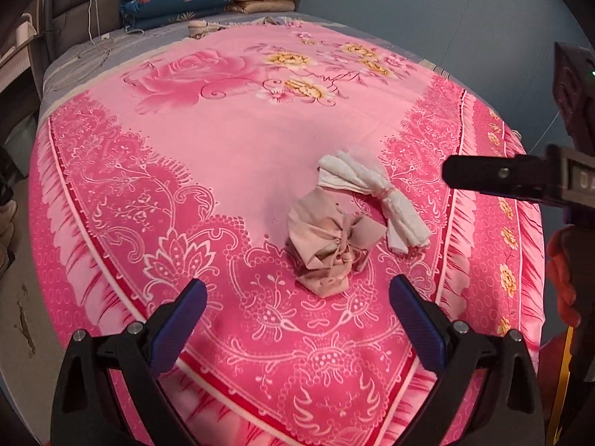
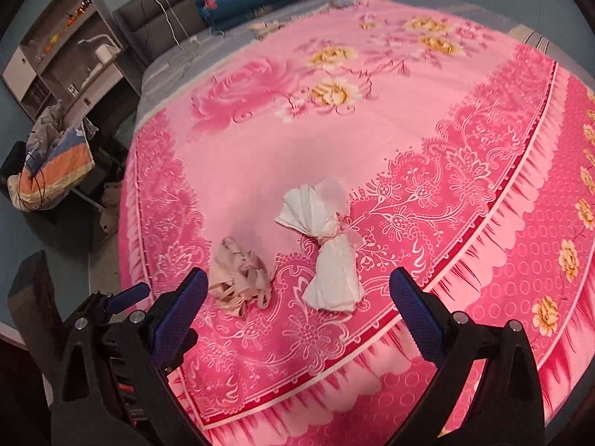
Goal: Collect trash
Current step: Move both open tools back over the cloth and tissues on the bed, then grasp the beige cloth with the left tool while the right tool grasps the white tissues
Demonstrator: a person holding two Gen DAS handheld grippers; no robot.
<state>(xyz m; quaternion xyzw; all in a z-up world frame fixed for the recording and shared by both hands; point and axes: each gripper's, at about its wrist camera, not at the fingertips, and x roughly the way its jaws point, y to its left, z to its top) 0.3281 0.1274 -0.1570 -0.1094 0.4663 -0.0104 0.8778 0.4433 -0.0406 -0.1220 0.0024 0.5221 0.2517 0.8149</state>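
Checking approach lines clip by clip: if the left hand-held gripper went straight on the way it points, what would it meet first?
Probably the beige knotted bundle, lying just ahead between the open fingers of the left hand-held gripper; the white tied bundle lies beyond. Depth is uncertain.

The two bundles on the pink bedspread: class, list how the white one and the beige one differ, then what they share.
1. Colour: the white bundle is bright white; the beige bundle is dull pinkish-tan.
2. Shape: the white bundle is long, cinched at the middle with both ends fanning out; the beige bundle is a rounder, crumpled lump.
3. Tie: the white bundle has a pink band; the beige bundle is knotted in its own material.

Both lie untouched on the bedspread.
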